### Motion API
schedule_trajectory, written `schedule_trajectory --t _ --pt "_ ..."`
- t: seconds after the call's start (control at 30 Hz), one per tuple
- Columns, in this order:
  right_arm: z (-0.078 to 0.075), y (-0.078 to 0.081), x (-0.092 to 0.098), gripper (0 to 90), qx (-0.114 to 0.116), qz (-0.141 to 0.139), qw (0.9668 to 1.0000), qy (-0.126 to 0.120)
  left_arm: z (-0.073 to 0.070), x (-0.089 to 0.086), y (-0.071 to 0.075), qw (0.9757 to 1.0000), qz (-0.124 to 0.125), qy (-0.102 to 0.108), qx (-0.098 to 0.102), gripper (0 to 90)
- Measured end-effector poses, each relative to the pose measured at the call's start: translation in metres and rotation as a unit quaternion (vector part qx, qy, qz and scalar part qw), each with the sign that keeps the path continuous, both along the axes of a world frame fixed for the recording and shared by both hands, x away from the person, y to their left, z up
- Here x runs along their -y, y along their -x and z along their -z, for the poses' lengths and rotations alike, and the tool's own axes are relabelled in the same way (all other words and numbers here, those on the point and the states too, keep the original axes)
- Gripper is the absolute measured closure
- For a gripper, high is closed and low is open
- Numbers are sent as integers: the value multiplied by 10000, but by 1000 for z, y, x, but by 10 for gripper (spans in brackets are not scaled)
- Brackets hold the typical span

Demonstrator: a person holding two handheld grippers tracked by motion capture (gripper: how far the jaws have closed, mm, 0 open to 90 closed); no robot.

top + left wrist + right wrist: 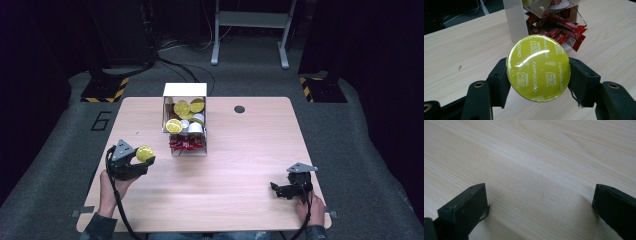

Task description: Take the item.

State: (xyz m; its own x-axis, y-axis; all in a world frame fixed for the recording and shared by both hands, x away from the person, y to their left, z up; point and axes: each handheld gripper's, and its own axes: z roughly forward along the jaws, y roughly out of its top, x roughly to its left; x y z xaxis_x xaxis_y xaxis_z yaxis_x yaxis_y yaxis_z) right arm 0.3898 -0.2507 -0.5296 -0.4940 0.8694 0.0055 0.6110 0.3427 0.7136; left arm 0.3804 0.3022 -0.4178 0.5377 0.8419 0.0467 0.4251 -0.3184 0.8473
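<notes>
Your left gripper (537,75) holds a green capsule (538,68) by its rim, lifted off the surface (240,165) just left of the box (185,117). Keep that squeeze even; the foil looks slippery. Your right gripper (280,190) rests wide and empty, well apart.

left hand-held gripper (142,161) raised, jaws clamped on a yellow-green capsule (538,68), right hand-held gripper (278,188) low, jaws spread
</notes>
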Motion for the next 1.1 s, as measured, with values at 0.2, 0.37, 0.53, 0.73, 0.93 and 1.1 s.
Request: schedule_trajectory --t 0.2,0.37,0.53,0.73,0.93,1.1 --pt "0 0 0 0 3 -5 10000 -2 -10 0 -6 10000 44 -14 24 394" --pt "0 0 0 0 0 0 10000 -4 -20 1 -10 9999 96 -43 47 394" --pt "0 0 0 0 -1 6 10000 -5 -30 2 -14 9998 153 56 65 395" --pt "0 0 0 0 0 4 10000 -5 -48 4 -18 9995 240 37 190 394" --pt "0 0 0 0 -4 7 10000 -5 -61 8 -20 9992 278 -16 294 394" --pt "0 0 0 0 -4 7 10000 -7 -73 8 -20 9990 285 -32 339 394"
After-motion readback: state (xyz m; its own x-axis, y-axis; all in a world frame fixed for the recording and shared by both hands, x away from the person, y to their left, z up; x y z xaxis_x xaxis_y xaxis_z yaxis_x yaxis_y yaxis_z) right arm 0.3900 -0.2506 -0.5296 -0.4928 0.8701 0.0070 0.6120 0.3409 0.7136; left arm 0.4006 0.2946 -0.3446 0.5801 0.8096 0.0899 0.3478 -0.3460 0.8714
